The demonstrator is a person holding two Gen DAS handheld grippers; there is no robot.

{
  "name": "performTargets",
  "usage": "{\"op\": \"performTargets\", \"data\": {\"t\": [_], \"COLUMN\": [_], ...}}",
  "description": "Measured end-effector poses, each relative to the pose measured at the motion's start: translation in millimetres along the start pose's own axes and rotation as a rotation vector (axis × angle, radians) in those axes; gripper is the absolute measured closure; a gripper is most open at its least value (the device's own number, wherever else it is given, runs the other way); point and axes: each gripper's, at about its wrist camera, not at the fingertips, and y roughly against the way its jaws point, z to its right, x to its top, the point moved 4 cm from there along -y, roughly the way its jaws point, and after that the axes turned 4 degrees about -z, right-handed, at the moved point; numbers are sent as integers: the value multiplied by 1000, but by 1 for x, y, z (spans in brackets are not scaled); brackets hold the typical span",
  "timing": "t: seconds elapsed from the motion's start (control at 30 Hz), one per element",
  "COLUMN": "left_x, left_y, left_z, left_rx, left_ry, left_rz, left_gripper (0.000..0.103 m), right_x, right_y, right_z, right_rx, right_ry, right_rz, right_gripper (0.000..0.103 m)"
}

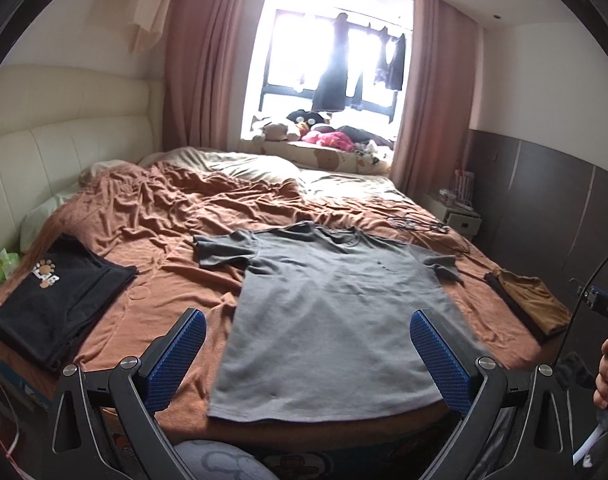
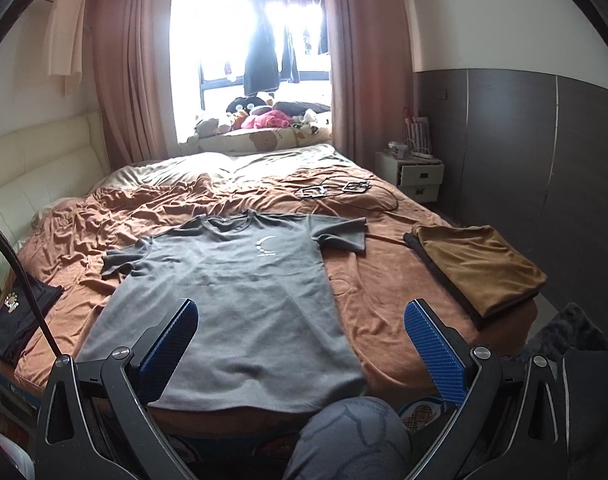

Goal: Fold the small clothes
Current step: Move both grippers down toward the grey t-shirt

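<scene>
Folding should start at the sleeves: pinch one layer only, carry it inward, keep the hem square. Grey cotton T-shirt (image 1: 336,320) lies flat, face up, on the rust-brown bedspread (image 1: 152,216), hem nearest. Left gripper (image 1: 308,354) and right gripper (image 2: 300,342) hover above the hem, both spread wide, holding nothing.

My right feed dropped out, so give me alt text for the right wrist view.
A grey T-shirt lies spread flat, front up, on the rumpled orange bedspread, unfolded. The open right gripper hovers above its hem, holding nothing; a folded brown garment lies to the right.
</scene>
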Motion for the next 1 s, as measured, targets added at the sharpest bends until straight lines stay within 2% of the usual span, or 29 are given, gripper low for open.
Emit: {"op": "performTargets", "data": {"t": [0.27,0.63,0.93,1.0], "left_x": [23,45,69,75], "left_y": [-36,-91,-139,-150], "left_z": [-31,-71,-129,-143], "left_rx": [40,100,136,151], "left_ry": [45,96,183,202], "left_rz": [-33,-95,-113,-122], "left_gripper": [0,0,1,6], "right_x": [33,59,78,80], "right_y": [-45,-107,-173,-186], "right_z": [-20,-43,-62,-65], "right_rx": [22,55,121,131], "right_ry": [5,36,77,81], "right_rz": [-45,-112,-139,-153], "right_gripper": [0,0,0,0]}}
